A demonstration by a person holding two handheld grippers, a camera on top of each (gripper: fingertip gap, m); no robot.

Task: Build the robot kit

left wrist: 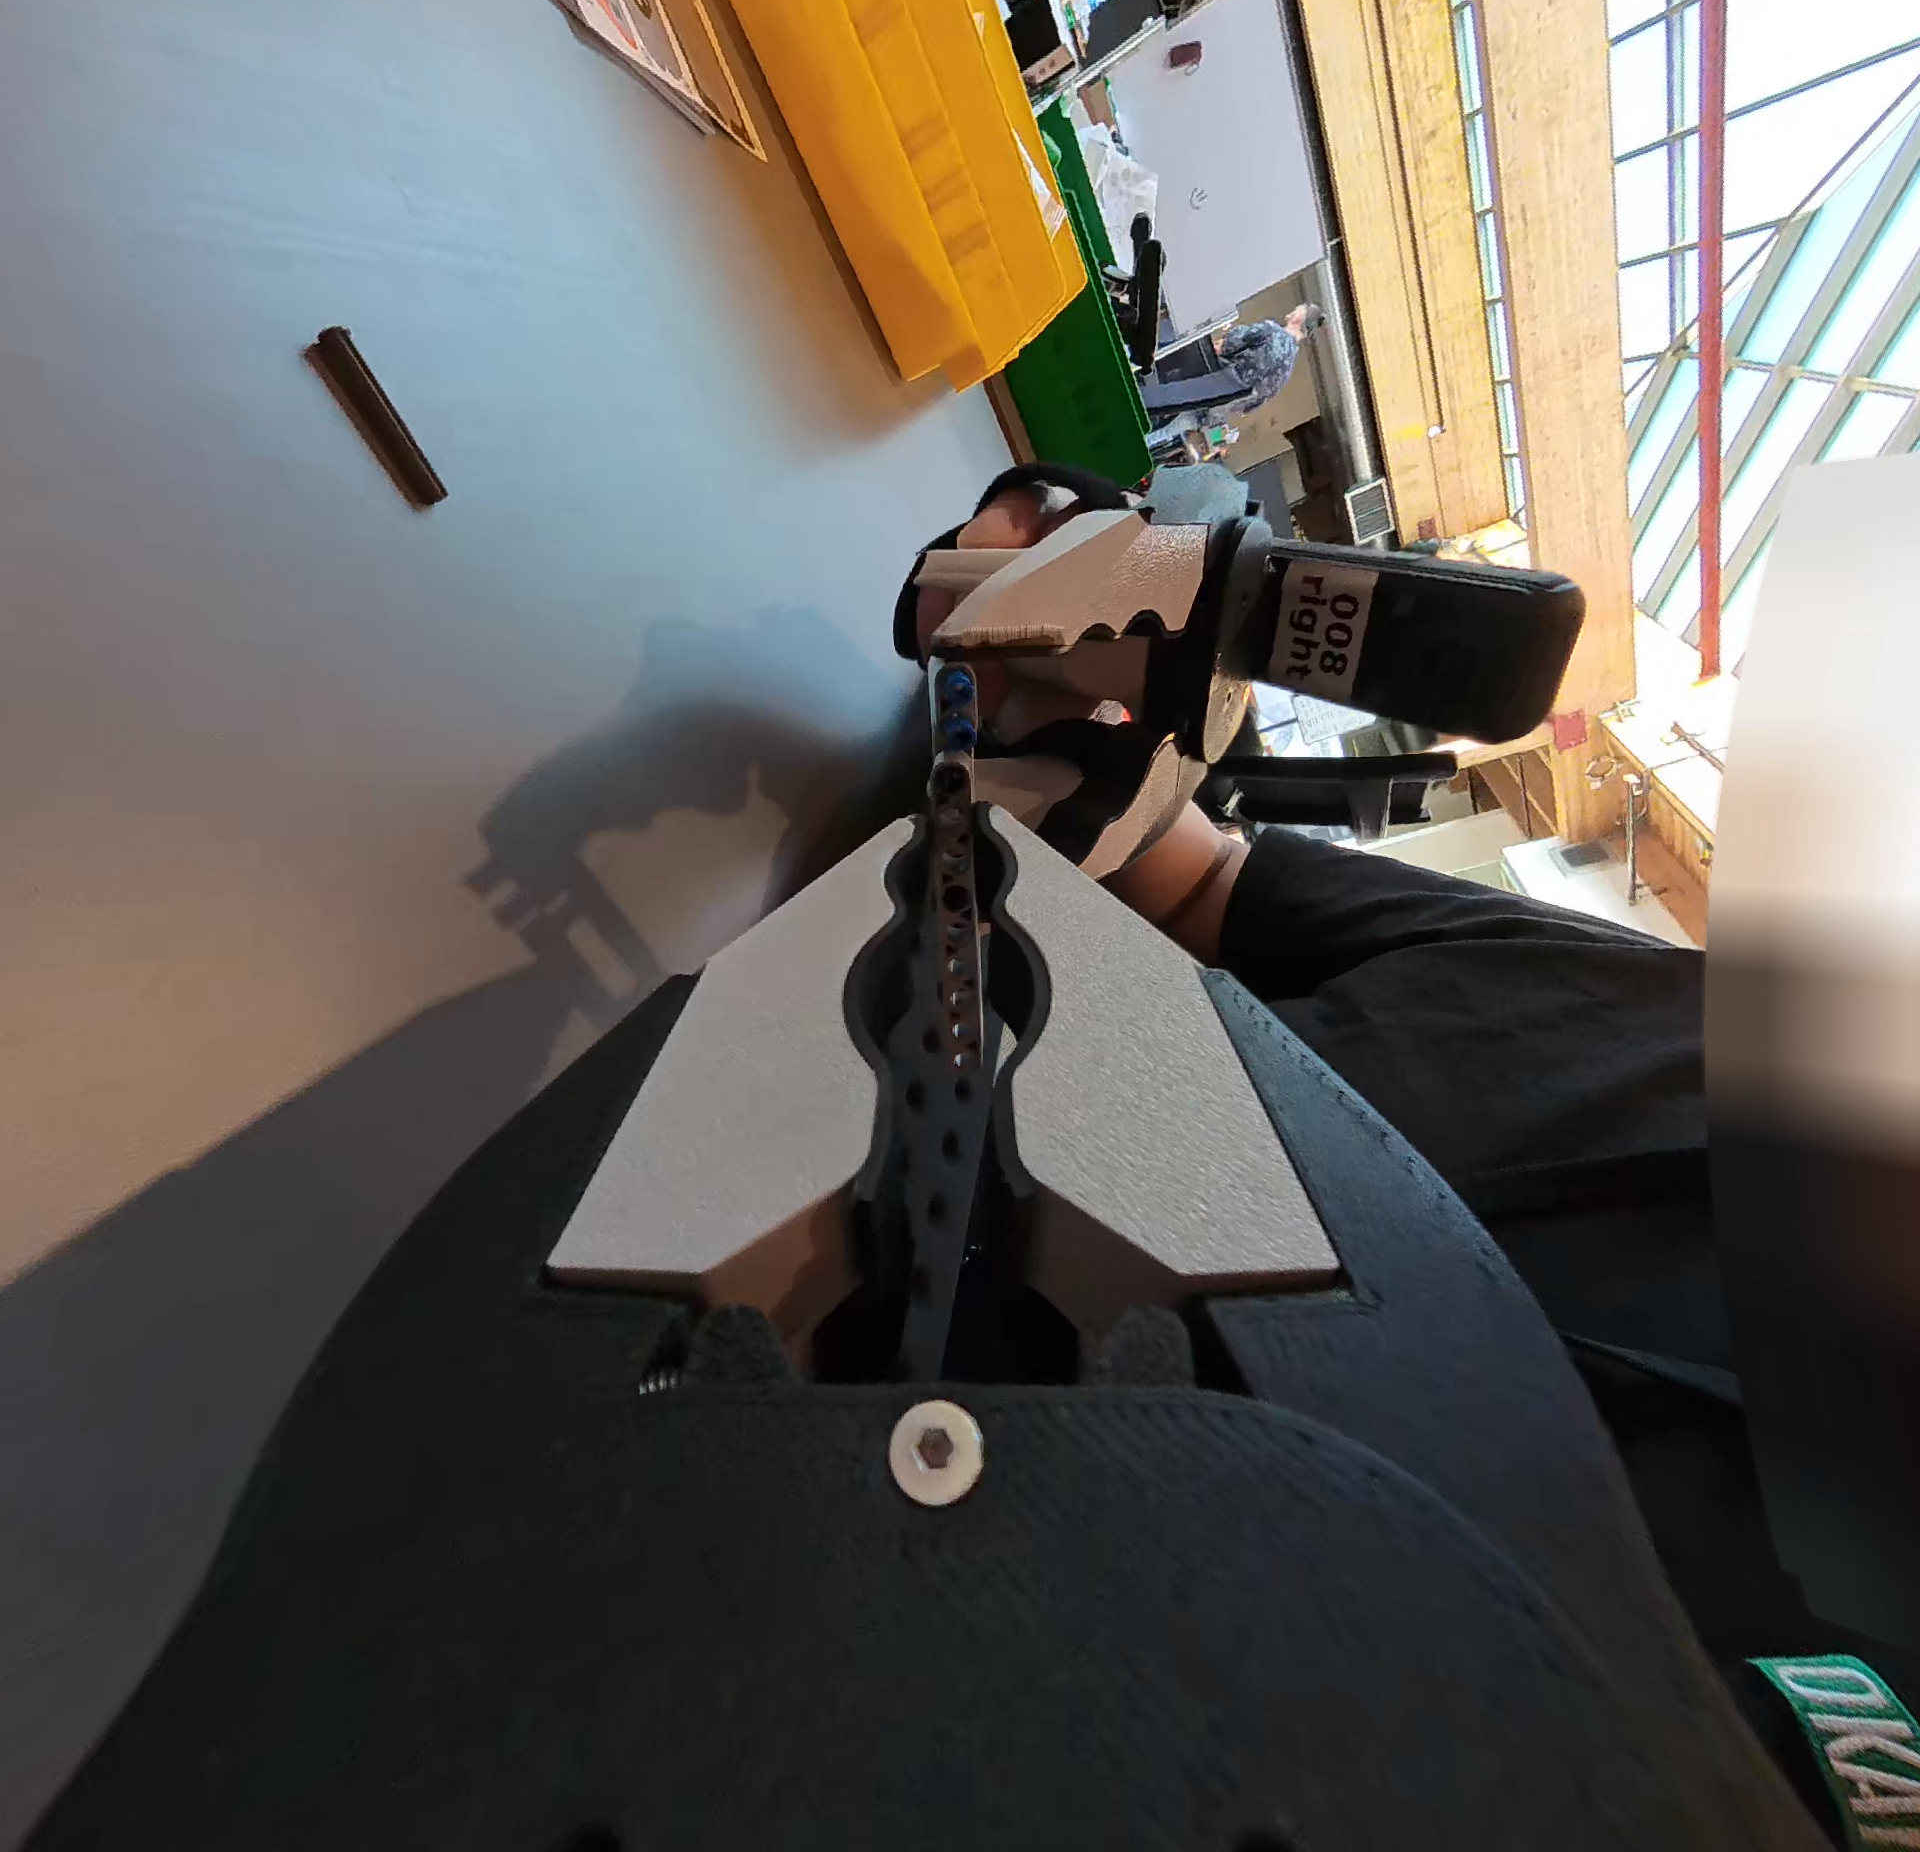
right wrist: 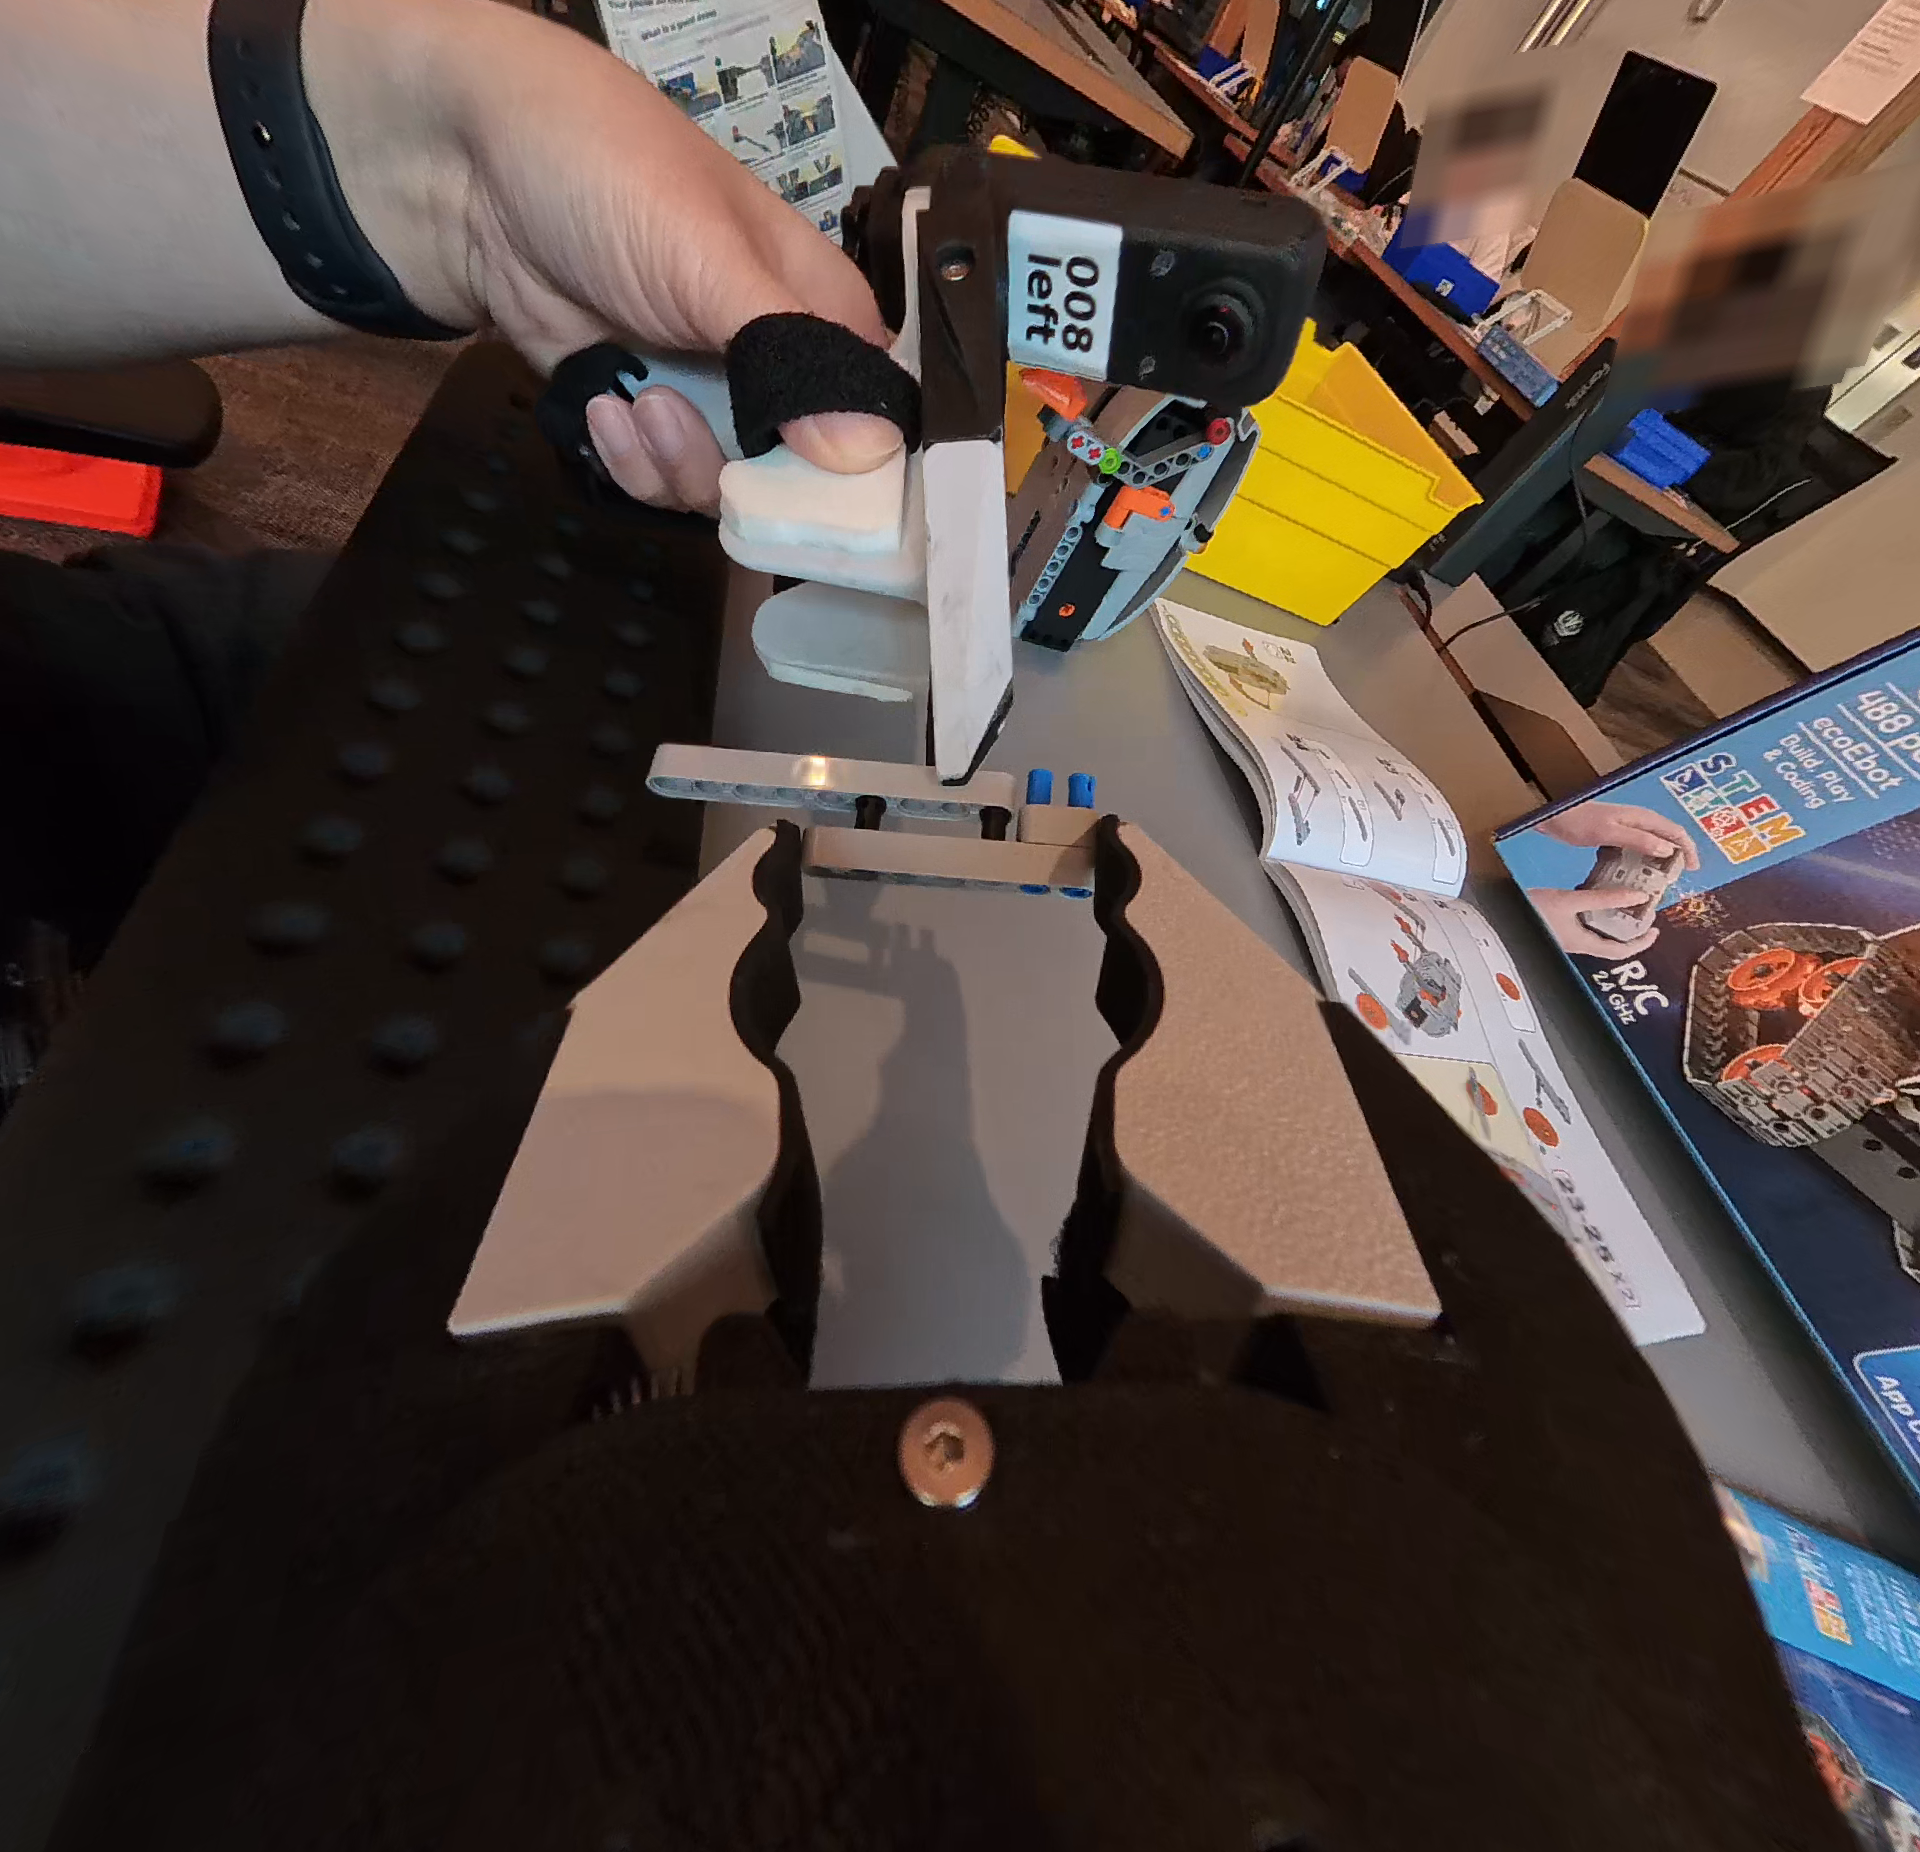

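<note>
Left claw (left wrist: 948, 831) pinches a long holed beam (left wrist: 951, 971); right claw (right wrist: 948, 846) grips a short beam (right wrist: 940, 860) pegged under it. We can't see the long beam's rear end. Grey bench (right wrist: 1122, 753), booklet (right wrist: 1351, 867), yellow bins (right wrist: 1340, 493).

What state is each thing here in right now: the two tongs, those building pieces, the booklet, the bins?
Left tongs: shut on the long grey beam.
Long grey beam: held level above the table.
Right tongs: closed on the short grey beam.
Short grey beam: held, joined to the long beam by black pins.
Blue pins: standing upright in the short beam's end.
Instruction booklet: lying open.
Yellow bins: stacked.
Brown strip: lying flat, untouched.
</note>
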